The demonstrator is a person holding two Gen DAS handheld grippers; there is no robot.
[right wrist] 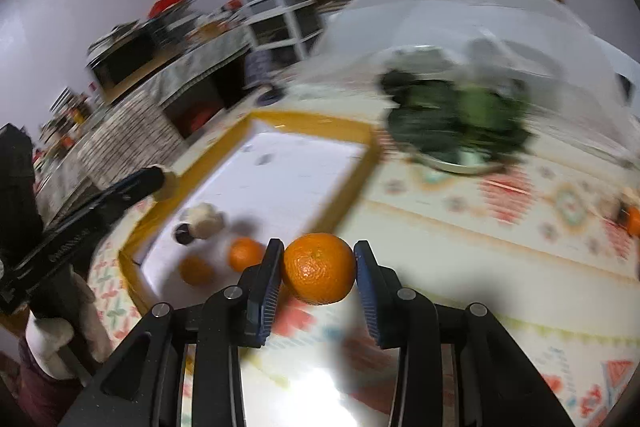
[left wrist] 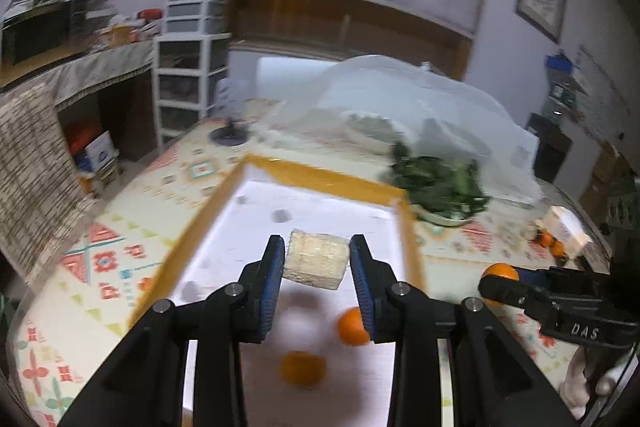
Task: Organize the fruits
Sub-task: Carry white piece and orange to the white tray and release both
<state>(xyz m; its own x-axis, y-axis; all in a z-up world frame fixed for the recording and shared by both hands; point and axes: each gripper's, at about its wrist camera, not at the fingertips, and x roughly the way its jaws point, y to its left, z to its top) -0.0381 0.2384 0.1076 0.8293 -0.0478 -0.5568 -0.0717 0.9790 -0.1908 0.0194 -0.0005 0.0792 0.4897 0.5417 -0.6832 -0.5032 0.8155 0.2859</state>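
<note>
Black-framed, blue-padded, the left gripper [left wrist: 318, 261] points downward over the yellow-rimmed tray [left wrist: 320, 173], its pads pinching a pale foam-wrapped fruit [left wrist: 316, 265] clear of the white floor. The right gripper [right wrist: 318, 269] tilts downward above the patterned tablecloth [right wrist: 500, 211], just beside the tray's near edge, clamped on an orange [right wrist: 319, 268]. The tray holds two loose oranges [left wrist: 352, 327] (both blurred) and, in the right wrist view, another pale wrapped fruit [right wrist: 204, 221]. A bowl of greens [left wrist: 440, 185] sits beyond the tray.
</note>
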